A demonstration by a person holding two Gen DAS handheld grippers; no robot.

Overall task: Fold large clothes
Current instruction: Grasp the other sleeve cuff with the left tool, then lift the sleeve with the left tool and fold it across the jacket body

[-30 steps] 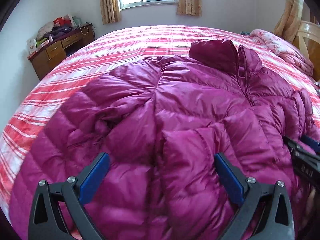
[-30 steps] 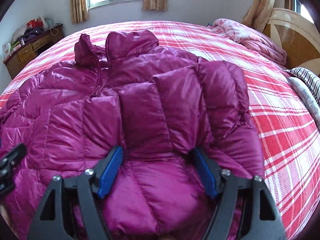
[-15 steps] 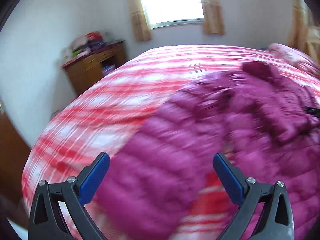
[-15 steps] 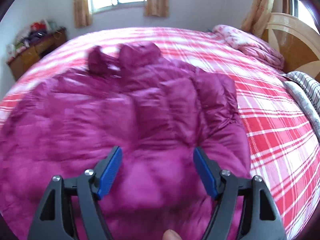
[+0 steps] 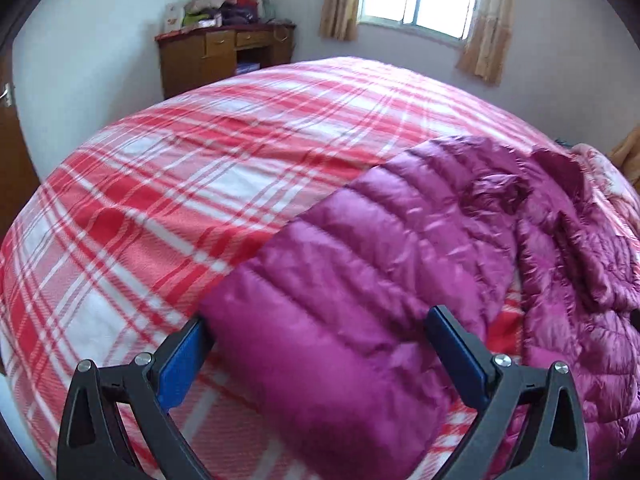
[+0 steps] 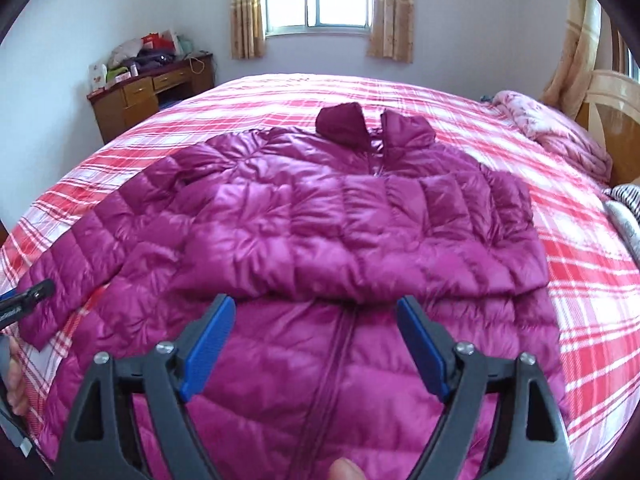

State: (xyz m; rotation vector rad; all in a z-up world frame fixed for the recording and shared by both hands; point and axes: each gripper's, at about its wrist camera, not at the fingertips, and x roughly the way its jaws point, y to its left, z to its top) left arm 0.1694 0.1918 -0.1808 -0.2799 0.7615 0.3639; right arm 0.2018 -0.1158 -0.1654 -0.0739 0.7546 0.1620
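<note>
On the plaid bed (image 6: 580,280), the jacket's (image 6: 360,220) sleeve (image 5: 340,312) now lies unfolded between the open left hand-held gripper (image 5: 320,356)

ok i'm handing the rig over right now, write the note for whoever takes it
Left gripper: fingers wide open around the end of the jacket's one outstretched sleeve, not pinching it.
Right gripper: fingers opening, empty, above the jacket's lower front near the zip.
Jacket lies front up on the checked bed cover, collar toward the window.
Done: the other sleeve is folded across the chest.
Left: fold the outstretched sleeve in, then fold the body up.
</note>
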